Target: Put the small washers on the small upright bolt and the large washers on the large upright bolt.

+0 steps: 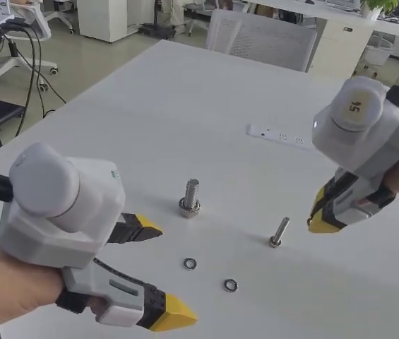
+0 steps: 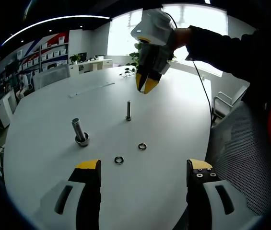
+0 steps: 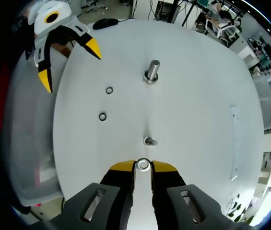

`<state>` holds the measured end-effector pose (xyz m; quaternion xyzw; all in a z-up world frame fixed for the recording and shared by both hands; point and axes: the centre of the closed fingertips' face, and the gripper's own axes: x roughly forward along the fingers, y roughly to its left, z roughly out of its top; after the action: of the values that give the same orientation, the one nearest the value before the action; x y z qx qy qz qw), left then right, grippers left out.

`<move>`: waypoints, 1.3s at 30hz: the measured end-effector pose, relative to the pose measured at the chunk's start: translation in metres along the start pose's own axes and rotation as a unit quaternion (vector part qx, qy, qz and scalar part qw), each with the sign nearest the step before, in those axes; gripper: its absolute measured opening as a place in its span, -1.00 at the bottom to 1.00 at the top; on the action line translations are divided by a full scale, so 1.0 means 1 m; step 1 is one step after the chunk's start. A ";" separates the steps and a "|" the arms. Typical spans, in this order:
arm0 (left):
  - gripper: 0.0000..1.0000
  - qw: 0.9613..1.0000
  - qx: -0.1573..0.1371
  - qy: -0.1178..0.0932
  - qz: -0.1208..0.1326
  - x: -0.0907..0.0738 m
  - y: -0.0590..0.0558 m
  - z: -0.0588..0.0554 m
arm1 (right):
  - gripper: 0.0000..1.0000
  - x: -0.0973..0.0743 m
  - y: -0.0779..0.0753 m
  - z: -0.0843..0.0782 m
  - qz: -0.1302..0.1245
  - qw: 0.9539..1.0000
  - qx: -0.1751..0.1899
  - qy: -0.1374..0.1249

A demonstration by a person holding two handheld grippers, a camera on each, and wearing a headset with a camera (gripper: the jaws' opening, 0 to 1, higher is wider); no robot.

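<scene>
The large bolt [image 1: 191, 198] stands upright mid-table, and the thin small bolt [image 1: 278, 232] stands to its right. Two loose washers [image 1: 190, 263] [image 1: 230, 285] lie in front of them. My right gripper [image 1: 324, 222] hovers just right of the small bolt. In the right gripper view it [image 3: 143, 166] is shut on a metal washer [image 3: 143, 165], with the small bolt [image 3: 149, 141] directly ahead and the large bolt [image 3: 152, 71] farther off. My left gripper [image 1: 162, 270] is open and holds nothing, near the table's front left. In its own view the two washers [image 2: 119, 159] [image 2: 142, 146] lie ahead of its tips [image 2: 144, 165].
A white power strip [image 1: 277, 135] lies on the white table [image 1: 157, 106] behind the bolts. A mesh office chair [image 1: 263, 39] stands at the far edge. Cables and desk legs [image 1: 15, 85] are off the left side.
</scene>
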<state>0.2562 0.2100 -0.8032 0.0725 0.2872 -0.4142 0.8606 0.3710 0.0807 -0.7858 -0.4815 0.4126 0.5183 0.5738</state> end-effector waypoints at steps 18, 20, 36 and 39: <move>0.44 1.000 -0.002 -0.001 0.002 0.000 0.002 0.001 | -0.72 0.012 -0.017 0.017 0.009 0.999 -0.033 0.001; 0.44 1.000 -0.002 0.000 0.003 0.000 0.003 0.001 | -0.72 0.015 -0.018 0.016 0.012 0.999 -0.033 0.004; 0.43 1.000 -0.005 0.005 0.002 0.001 0.003 0.000 | -0.72 0.027 -0.019 0.013 0.026 0.999 -0.040 0.013; 0.43 1.000 -0.005 0.006 0.002 0.001 0.003 0.001 | -0.72 0.028 -0.019 0.013 0.028 0.999 -0.039 0.013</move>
<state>0.2597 0.2111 -0.8040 0.0709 0.2939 -0.4108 0.8601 0.3931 0.0994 -0.8084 -0.4989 0.4126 0.5433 0.5344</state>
